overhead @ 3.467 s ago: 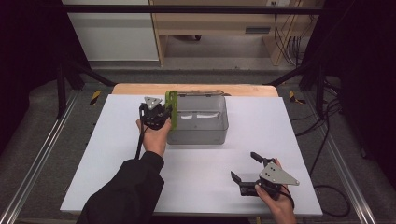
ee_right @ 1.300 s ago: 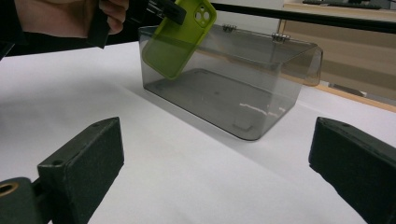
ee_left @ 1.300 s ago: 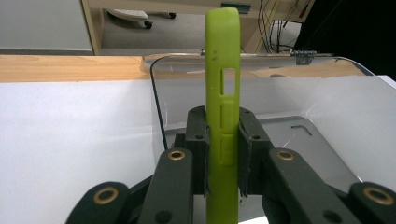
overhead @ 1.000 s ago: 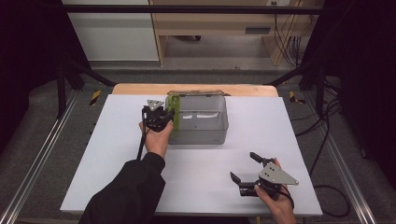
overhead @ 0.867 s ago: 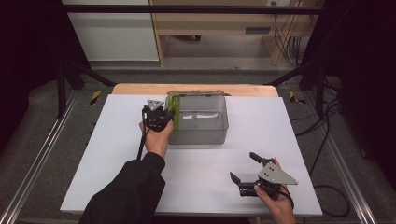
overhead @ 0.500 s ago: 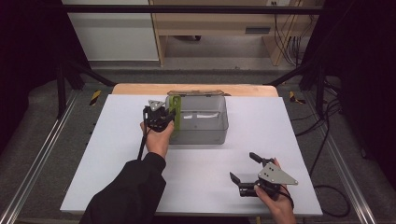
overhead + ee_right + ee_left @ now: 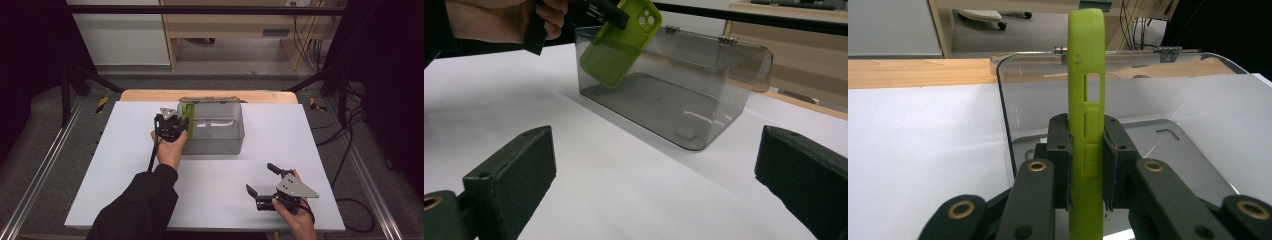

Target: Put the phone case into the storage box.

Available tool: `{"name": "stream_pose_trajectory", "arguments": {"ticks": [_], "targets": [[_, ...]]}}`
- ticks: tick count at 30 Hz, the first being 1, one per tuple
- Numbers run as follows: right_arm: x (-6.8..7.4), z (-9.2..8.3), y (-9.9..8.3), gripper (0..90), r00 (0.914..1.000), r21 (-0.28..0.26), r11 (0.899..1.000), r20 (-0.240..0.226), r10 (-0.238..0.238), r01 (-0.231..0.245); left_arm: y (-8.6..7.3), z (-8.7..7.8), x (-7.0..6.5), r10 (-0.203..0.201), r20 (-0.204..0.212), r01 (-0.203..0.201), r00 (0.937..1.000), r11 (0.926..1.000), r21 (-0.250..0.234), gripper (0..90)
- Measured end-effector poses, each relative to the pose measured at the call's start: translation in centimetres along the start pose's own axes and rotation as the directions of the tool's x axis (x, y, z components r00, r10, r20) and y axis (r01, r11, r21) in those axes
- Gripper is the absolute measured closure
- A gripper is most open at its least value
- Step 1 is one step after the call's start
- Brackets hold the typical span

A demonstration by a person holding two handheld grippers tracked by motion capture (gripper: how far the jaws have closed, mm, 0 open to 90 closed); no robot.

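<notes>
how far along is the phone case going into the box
Done: the left gripper has the green case clamped edge-on between its jaws, and the clear box is open. In hand: the case hangs tilted at the box's end, lower part apparently inside. Left: lower, release, probably shut the lid. The right gripper rests open on the table.

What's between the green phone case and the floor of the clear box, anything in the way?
Nothing visible. The left tongs grip the green phone case on edge, its lower end already dipped past the rim of the clear box. The box floor beneath looks bare, lid folded back.
</notes>
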State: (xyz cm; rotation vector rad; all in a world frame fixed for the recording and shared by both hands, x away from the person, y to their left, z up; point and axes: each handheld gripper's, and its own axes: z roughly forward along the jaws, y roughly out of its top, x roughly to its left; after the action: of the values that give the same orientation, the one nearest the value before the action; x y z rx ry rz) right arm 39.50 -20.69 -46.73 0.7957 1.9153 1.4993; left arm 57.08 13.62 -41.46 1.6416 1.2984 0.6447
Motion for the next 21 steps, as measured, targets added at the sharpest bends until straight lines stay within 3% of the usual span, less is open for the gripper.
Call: {"name": "stream_pose_trajectory", "arguments": {"ticks": [21], "targets": [[-0.05,-0.02,-0.01,3.4,1.0000,0.001,1.000,0.002,-0.001,0.001,-0.15,0.34,0.20,-0.014,-0.010,0.014,0.9999,0.9999,0.003,77.3]]}}
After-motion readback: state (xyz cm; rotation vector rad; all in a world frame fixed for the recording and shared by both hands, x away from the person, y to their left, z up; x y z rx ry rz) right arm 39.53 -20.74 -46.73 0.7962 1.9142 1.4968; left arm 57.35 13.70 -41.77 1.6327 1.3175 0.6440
